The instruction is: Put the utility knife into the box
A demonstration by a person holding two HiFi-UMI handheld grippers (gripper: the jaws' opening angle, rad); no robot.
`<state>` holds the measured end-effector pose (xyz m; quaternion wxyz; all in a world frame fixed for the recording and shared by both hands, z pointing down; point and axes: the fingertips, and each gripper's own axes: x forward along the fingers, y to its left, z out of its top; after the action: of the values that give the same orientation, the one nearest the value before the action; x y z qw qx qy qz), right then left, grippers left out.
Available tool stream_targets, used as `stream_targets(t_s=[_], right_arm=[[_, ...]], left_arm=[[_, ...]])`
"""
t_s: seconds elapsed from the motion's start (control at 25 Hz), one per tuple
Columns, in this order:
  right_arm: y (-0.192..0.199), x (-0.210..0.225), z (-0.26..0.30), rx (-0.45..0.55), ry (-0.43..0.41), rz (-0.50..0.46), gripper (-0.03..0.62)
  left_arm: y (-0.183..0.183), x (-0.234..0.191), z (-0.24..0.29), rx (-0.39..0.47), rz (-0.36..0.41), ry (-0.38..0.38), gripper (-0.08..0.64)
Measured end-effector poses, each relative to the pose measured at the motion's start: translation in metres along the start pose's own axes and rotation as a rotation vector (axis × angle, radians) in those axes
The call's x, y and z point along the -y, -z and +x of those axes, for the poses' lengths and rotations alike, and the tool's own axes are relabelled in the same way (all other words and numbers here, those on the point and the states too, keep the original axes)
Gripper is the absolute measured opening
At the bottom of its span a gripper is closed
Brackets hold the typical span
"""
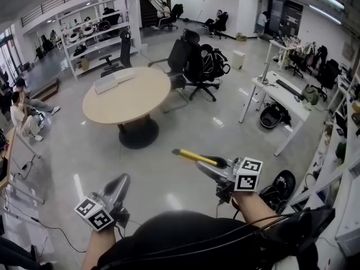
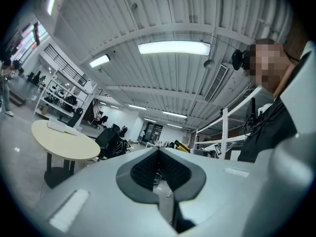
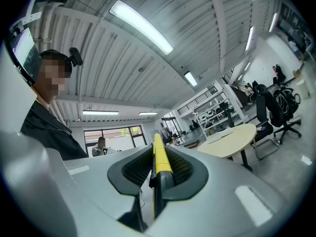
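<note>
Yellow with a dark end, the utility knife [image 1: 194, 157] is clamped between the ridged pads of the right claw [image 3: 158, 166]. It lies lengthwise along the jaws with its yellow body jutting out ahead. That hold likely keeps the tool pointing away from the person's body and leaves its free end ready to go into a container first. The knife is in the air above the shiny floor [image 1: 169, 167], well apart from any furniture. The left claw [image 2: 159, 158] has its pads together on nothing and hangs low on the person's left, probably idle because one grip is enough for so light a thing. No box is plainly in view. A white flat thing [image 1: 113, 80] lies on the round bench [image 1: 138, 103] ahead, but I cannot tell whether that is it, so the carrying seems only partly done.
</note>
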<state>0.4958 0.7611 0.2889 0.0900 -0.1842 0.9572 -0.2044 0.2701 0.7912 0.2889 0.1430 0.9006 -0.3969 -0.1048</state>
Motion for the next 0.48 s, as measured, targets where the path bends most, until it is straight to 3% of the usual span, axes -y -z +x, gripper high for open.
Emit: stream_targets(t_s=[0.2, 0.48], right_arm=[[-0.003, 0.014, -0.029, 0.014, 0.022, 0.008, 0.089], [-0.007, 0.028, -0.03, 0.019, 0.04, 0.016, 0.089]], left_arm=[[0.011, 0.018, 0.027, -0.02, -0.002, 0.031, -0.002], [0.011, 0.011, 0.043, -0.033, -0.008, 0.05, -0.002]])
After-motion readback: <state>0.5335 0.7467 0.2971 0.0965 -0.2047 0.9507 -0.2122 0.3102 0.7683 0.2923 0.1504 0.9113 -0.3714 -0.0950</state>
